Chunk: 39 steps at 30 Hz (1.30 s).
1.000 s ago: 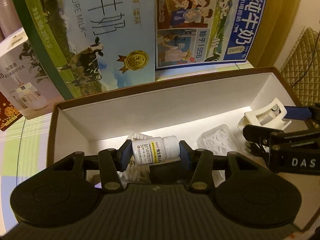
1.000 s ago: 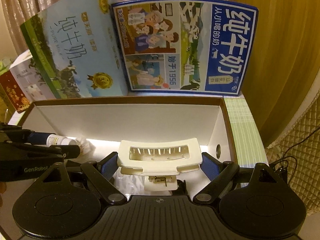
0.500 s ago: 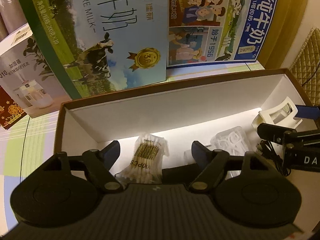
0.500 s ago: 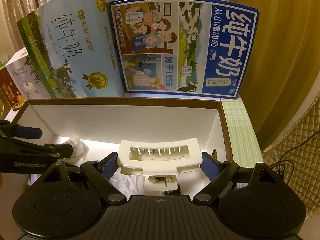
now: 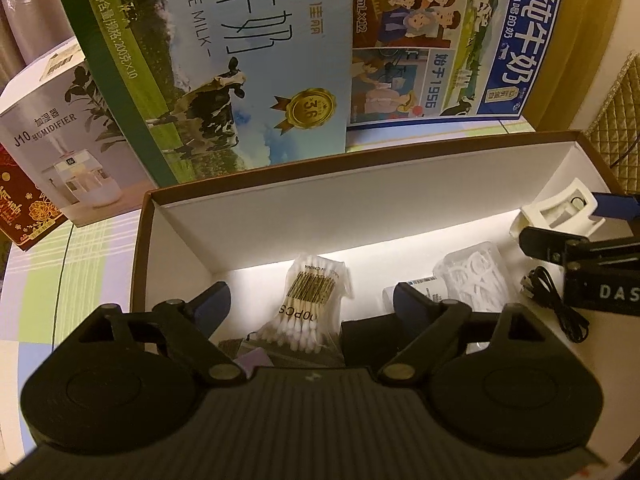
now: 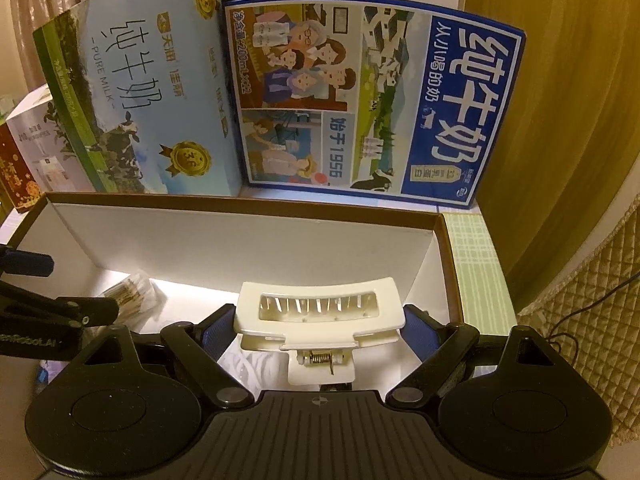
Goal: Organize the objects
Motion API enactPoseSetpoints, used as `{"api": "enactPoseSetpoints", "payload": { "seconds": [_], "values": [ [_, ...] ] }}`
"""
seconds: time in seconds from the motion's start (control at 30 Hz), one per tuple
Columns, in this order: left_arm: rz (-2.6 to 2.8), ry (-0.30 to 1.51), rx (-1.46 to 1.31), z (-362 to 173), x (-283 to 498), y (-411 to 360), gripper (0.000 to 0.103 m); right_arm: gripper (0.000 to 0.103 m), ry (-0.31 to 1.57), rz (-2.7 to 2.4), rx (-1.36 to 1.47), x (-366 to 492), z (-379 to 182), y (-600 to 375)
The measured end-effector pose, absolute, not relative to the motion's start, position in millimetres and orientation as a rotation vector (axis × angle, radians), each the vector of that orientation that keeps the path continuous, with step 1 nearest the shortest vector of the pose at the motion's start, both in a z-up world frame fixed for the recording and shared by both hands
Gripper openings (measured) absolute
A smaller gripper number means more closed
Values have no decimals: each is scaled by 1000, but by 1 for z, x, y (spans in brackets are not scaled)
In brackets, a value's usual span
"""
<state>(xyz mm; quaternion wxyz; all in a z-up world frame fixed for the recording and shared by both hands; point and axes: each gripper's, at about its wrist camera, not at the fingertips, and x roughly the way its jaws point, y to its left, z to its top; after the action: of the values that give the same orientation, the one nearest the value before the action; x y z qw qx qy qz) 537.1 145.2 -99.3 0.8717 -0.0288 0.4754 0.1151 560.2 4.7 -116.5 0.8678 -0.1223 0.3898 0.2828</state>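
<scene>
Your left gripper point(image 5: 310, 300) has let go of the pill bottle point(image 5: 416, 286) — its jaws now stand open, the bottle lying inside the box point(image 5: 360, 208). Your right gripper point(image 6: 320, 326) still clamps the hair clip point(image 6: 318, 312) above the box — place it next.

Bottle point(image 5: 416, 286) mostly hidden behind left gripper point(image 5: 308, 306).

- The open box point(image 5: 360, 200) sits on the counter point(image 5: 80, 264).
- Two milk cartons point(image 5: 240, 60) point(image 5: 460, 40) stand side by side behind it.
- Inside: cotton swabs point(image 5: 308, 304) on the left, floss picks point(image 5: 476, 276) to their right, cable point(image 5: 556, 300) farther right.
- Humidifier box point(image 5: 64, 132) stands left of the cartons.
</scene>
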Motion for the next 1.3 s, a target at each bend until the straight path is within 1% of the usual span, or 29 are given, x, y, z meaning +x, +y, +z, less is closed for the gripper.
{"api": "enactPoseSetpoints", "payload": {
  "seconds": [0.2, 0.4, 0.67, 0.87, 1.3],
  "values": [
    [246, 985, -58, -94, 528, 143, 91, 86, 793, 591, -260, 556, -114, 4],
    [261, 975, -70, -86, 513, 141, 93, 94, 792, 618, -223, 539, -100, -11],
    [259, 930, -73, -63, 491, 131, 96, 101, 784, 636, -178, 511, -79, -30],
    [254, 879, -50, -41, 470, 119, 99, 101, 780, 640, -151, 491, -65, -44],
    [258, 816, -67, -3, 411, 91, 100, 101, 759, 653, -101, 440, -37, -81]
  ]
}}
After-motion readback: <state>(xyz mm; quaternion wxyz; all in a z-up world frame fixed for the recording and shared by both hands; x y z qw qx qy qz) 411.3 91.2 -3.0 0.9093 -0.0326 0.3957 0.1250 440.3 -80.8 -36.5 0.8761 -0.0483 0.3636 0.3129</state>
